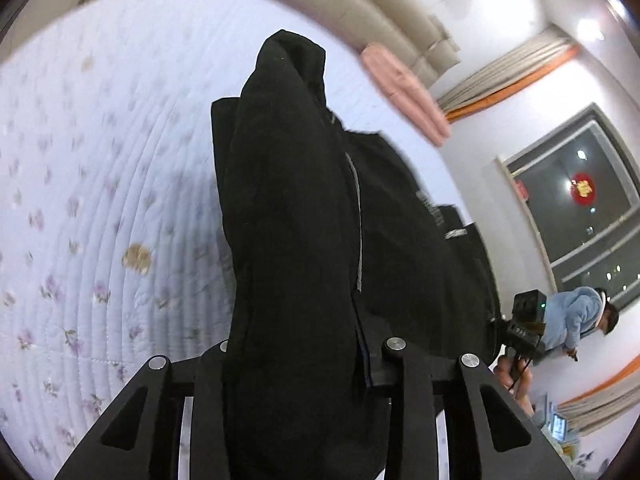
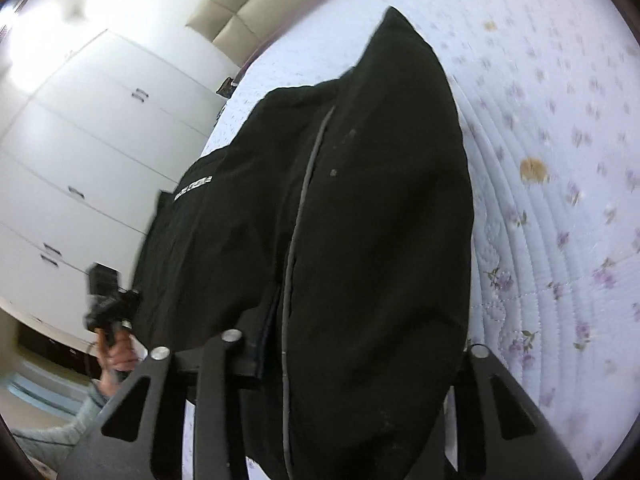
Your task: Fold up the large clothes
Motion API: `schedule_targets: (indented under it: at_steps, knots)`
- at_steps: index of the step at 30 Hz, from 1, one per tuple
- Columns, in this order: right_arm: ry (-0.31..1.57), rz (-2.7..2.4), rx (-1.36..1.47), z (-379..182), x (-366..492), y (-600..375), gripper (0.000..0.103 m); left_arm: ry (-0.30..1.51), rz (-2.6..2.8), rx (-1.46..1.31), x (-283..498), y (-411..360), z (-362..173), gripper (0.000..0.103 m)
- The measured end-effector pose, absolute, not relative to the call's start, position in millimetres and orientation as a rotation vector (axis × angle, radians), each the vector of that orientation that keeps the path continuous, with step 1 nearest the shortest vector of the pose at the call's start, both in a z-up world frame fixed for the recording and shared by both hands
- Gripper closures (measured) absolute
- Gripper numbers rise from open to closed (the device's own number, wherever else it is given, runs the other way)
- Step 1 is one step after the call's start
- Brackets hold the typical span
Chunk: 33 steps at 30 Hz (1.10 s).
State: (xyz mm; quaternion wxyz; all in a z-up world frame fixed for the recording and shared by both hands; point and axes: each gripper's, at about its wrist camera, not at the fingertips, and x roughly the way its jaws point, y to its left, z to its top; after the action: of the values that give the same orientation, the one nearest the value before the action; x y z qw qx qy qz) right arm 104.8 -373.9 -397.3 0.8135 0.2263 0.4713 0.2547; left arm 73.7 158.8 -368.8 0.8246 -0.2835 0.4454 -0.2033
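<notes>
Jacket [image 1: 296, 216], black, with a pale zip line down the front: hangs in the air over the bed [image 1: 100, 160], gathered into a thick bunch in each wrist view. Lower end looks near the quilt; contact cannot be told.

Left gripper [image 1: 296, 364]: jaws closed on a thick fold of the jacket; cloth fills the gap and spills forward over the fingers. Fingertips hidden by fabric.

Right gripper [image 2: 360, 360]: same picture, jaws clamped on a bunch of the jacket, zip running just beside the left finger. Each gripper shows in the other's view at the far side of the garment, so the two hold it at opposite edges.

Step, as judged: carry or lay-out phase. Garment lifted and not yet spread flat, no fold made.

Next move calls for: pull the grippers apart to take out the slack, lower the hem onto the quilt first, then draw back so the body lies flat. Keep both grips firm; heavy cloth may slip.

Other: pink garment [image 1: 404, 88] lies near the headboard [image 1: 360, 12], well apart from the jacket.
</notes>
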Motion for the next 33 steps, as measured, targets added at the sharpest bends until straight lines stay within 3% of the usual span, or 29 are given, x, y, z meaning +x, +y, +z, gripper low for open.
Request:
schedule_targets:
  at_steps: [11,19,26,33]
  knots:
    - [0.871,0.631,0.346,-324.3,54.1,-326.7,0.069,0.702,-0.491,-0.498,-17.9,181.3,-254.6,0.072]
    - [0.842,0.654,0.279,-322.0,40.3,-312.0,0.069,0.652,-0.480,-0.478,-107.2,224.1,-224.0,0.072]
    - [0.941,0.626,0.269,-353.4,20.3,-265.0,0.069,0.722,-0.438,-0.506,-162.3,256.8,-257.0,0.072]
    - [1.121,0.463,0.341,-442.2,30.4,-262.9,0.064,0.914,-0.268,-0.617,-174.2,296.0,-370.6,0.068]
